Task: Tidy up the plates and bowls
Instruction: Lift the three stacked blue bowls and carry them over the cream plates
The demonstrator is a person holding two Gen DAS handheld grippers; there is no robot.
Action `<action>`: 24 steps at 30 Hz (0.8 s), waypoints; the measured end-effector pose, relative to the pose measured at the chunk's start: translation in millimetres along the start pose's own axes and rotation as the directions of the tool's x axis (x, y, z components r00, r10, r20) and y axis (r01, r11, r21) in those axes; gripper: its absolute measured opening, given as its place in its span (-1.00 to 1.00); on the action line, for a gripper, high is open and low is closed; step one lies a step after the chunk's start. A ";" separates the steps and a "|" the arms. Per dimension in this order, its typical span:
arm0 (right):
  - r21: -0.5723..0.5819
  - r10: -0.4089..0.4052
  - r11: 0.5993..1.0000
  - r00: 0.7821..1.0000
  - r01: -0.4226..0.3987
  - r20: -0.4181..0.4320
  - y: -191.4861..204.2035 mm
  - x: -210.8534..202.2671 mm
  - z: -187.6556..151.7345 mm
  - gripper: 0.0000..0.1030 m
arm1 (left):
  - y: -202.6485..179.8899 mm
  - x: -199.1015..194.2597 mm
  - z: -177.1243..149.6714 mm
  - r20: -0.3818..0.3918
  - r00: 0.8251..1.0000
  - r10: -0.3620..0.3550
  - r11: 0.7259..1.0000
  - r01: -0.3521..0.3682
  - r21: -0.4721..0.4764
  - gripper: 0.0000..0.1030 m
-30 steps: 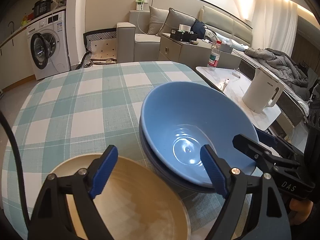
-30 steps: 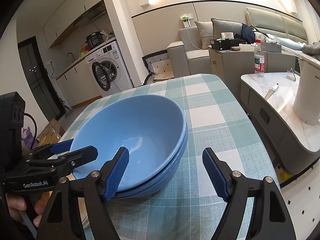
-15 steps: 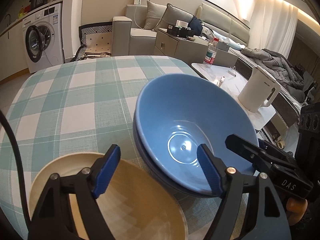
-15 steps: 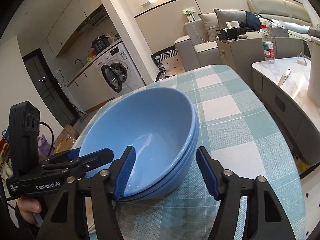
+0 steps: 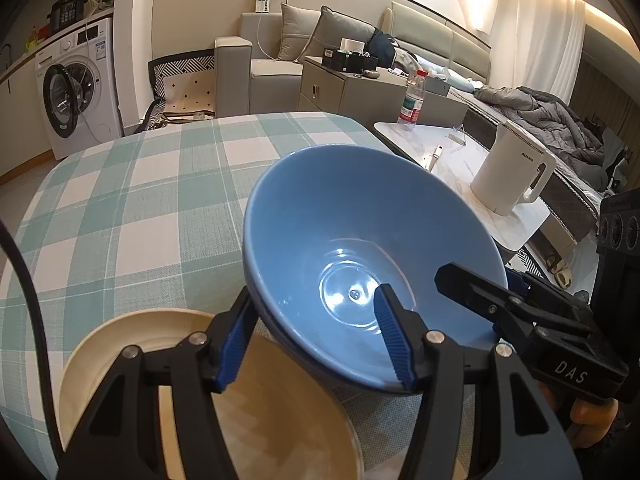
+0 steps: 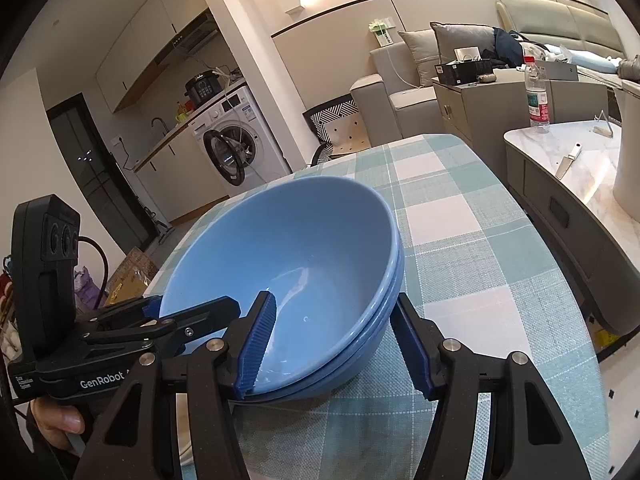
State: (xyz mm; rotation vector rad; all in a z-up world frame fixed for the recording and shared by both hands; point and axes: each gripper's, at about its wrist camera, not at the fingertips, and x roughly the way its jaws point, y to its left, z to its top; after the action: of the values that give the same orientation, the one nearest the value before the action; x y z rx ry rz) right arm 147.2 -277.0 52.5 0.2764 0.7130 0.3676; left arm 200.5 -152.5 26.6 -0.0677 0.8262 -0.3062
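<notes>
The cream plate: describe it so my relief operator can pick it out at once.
Start at the table with the green-and-white checked cloth. On its near edge, left of the stacked blue bowls, lies the cream plate, partly behind the left gripper. It is the only pale, shallow dish; its neighbours are deep and blue.

The surface (image 5: 132,216) is covered by a cloth checked in pale green and white, and its far edge is rounded. Two blue bowls (image 5: 360,240) — one nested inside the other — are carried on it toward the near right side, tilted a little. A cream plate (image 5: 280,420) lies flat just beside them at the near left, and its rim is overlapped by the bowls in the left wrist view. The rest of the cloth beyond the bowls is seen bare — only the check pattern shows there.
</notes>
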 end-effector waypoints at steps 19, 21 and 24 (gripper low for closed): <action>-0.044 0.031 0.999 0.998 -0.028 0.057 18.0 -25.1 7.3 0.19 | 0.3 -36.0 5.8 0.067 0.998 0.008 1.000 -0.008 -0.002 0.13; -0.049 0.033 0.998 0.997 -0.030 0.063 20.9 -28.4 8.6 0.19 | 0.5 -39.3 6.4 0.074 0.997 0.010 1.000 -0.010 -0.002 0.13; -0.054 0.036 0.998 0.997 -0.033 0.067 24.2 -32.4 9.9 0.19 | 1.1 -44.9 5.8 0.084 0.996 0.010 1.000 -0.010 -0.001 0.13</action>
State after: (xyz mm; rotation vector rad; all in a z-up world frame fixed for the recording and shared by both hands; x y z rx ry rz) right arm 125.7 -269.9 87.4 0.2505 0.6319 0.4075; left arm 176.5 -138.6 62.3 -0.0766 0.7429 -0.2915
